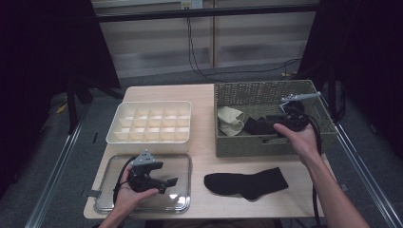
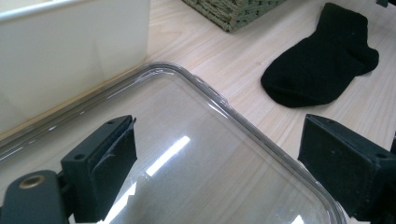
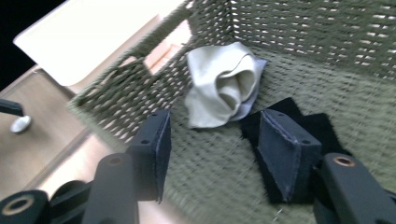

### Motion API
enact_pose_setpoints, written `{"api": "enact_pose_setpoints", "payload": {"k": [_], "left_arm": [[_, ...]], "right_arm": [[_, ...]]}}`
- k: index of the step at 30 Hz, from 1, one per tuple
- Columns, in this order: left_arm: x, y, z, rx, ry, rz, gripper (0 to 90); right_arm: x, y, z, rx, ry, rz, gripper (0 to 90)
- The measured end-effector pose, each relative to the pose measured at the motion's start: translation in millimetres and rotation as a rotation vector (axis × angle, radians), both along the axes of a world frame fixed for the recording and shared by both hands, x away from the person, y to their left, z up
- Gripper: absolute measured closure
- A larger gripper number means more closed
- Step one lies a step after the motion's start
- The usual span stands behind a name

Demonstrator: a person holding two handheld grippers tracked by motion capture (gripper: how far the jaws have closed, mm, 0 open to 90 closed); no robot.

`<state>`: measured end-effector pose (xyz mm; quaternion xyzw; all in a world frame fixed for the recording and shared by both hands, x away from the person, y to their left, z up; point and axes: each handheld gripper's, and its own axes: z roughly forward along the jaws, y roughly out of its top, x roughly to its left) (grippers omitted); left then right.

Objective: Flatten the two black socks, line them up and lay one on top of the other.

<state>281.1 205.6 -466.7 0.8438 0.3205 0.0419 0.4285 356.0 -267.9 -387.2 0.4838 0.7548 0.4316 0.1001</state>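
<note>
Right gripper (image 3: 212, 154): jaws stood apart, empty, inside the woven basket (image 1: 266, 90) at far right, over a black sock (image 3: 322, 126).
Cream sock (image 3: 224, 84): just beside it.
Left gripper (image 2: 217, 168): released, over the clear lid (image 2: 243, 126), near left.

Left gripper (image 1: 166, 183) held low with jaws wide apart; right gripper (image 1: 280, 118) reached forward, jaws parted

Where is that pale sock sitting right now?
In the high view the pale sock lies crumpled in the left end of the woven basket, beside a black sock, ahead of the open right gripper.
</note>
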Motion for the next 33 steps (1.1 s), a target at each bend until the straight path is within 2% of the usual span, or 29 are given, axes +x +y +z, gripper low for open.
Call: {"api": "enact_pose_setpoints", "payload": {"k": [4,8,9,14,15,17,19,22,24,28,29,30,33], "left_arm": [[-1.0,-0.6,0.0,0.005,-0.004,-0.006,11.0],[-0.9,1.7,0.9,-0.005,0.000,0.011,11.1],[-0.4,2.3,1.1,-0.004,0.000,0.010,11.1],[1.3,4.6,1.2,-0.001,-0.001,0.017,11.4],[1.1,4.7,1.4,0.001,0.000,0.018,11.4],[1.3,4.8,1.4,0.000,-0.002,0.016,11.5],[1.0,4.6,1.4,0.000,-0.004,0.015,11.5],[0.4,5.1,1.8,0.002,-0.010,0.014,11.5],[0.1,5.2,1.7,0.002,-0.009,0.014,11.5],[1.3,4.4,0.7,0.008,-0.002,0.014,11.5],[2.4,3.8,0.0,0.016,-0.003,0.018,12.5],[2.6,3.4,-0.3,0.019,0.000,0.021,13.1],[2.3,2.6,-0.6,0.014,0.001,0.019,12.9]], "right_arm": [[21.1,0.6,2.2,-0.031,0.026,0.004,47.4],[45.7,1.7,-1.5,-0.054,0.068,0.014,49.2],[52.0,3.0,-3.0,-0.074,0.077,0.007,49.6],[72.8,4.8,-11.6,-0.096,0.117,0.000,52.1],[76.9,4.8,-13.4,-0.108,0.140,-0.003,52.2],[84.0,4.6,-15.0,-0.123,0.139,-0.003,53.6],[91.7,4.2,-17.1,-0.159,0.176,-0.014,53.7],[99.2,3.1,-23.8,-0.167,0.200,-0.030,54.3],[103.9,3.5,-31.2,-0.193,0.225,-0.042,54.3],[112.2,4.3,-45.0,-0.226,0.283,-0.023,53.2],[115.7,4.4,-49.6,-0.237,0.296,-0.021,57.2],[117.3,4.7,-52.7,-0.246,0.294,-0.016,57.5],[118.7,6.3,-56.2,-0.278,0.326,-0.014,57.3]]}}
